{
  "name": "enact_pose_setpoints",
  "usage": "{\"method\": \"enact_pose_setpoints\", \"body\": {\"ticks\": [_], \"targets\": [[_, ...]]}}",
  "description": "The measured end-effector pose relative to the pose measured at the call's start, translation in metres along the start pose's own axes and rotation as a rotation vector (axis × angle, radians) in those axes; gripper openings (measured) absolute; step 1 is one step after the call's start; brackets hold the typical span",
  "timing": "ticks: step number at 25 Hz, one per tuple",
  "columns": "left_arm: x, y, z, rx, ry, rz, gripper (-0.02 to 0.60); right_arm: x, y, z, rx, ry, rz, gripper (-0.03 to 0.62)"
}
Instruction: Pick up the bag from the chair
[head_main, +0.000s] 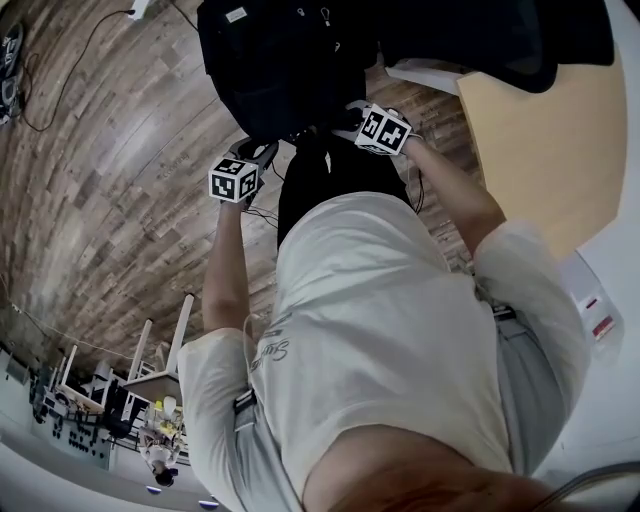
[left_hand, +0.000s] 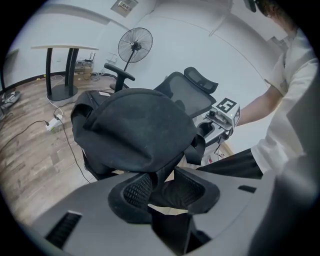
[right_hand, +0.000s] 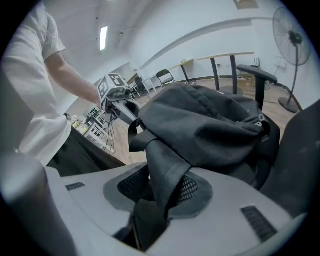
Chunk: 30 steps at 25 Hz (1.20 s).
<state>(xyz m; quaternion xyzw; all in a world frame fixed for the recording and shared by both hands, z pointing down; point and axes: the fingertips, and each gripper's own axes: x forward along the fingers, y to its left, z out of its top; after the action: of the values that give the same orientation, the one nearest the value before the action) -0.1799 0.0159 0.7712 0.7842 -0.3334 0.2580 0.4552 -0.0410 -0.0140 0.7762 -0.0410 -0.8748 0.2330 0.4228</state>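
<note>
Wood-plank floor (head_main: 110, 170), white walls (left_hand: 200, 45); bag (head_main: 270, 60) near chair (left_hand: 189, 97).

The bag (left_hand: 135, 125) is matt black woven cloth, soft and creased, its strap a flat webbing with a stitched edge. The left gripper (left_hand: 162, 189) and right gripper (right_hand: 159, 190) are smooth matt grey plastic, their jaws lined with black pads in a fine cross-hatched grip texture. The chair (left_hand: 190, 95) has a black fine-mesh back and a matt plastic armrest; the floor (head_main: 110, 150) is brown wood plank, grainy with a low sheen, and the person's shirt (head_main: 390, 330) is plain white cloth.
</note>
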Motion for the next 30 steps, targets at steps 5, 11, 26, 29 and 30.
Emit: {"method": "enact_pose_setpoints", "body": {"ticks": [5,11,26,29,30], "targets": [[0.005,-0.002,-0.003,-0.028,0.027,-0.024,0.146,0.018,0.001,-0.002,0.062,0.027,0.063,0.124],[0.003,-0.004,0.010,-0.077,0.002,-0.031,0.141,0.004,0.004,0.021,0.085,-0.033,0.116,0.100],[-0.043,-0.006,0.115,-0.102,-0.280,0.000,0.063,-0.050,-0.023,0.119,0.011,-0.234,0.120,0.058],[-0.056,-0.009,0.139,-0.076,-0.360,0.008,0.051,-0.062,-0.030,0.143,0.010,-0.311,0.072,0.050],[-0.061,-0.009,0.150,-0.057,-0.389,0.006,0.049,-0.068,-0.036,0.154,0.002,-0.348,0.051,0.043]]}}
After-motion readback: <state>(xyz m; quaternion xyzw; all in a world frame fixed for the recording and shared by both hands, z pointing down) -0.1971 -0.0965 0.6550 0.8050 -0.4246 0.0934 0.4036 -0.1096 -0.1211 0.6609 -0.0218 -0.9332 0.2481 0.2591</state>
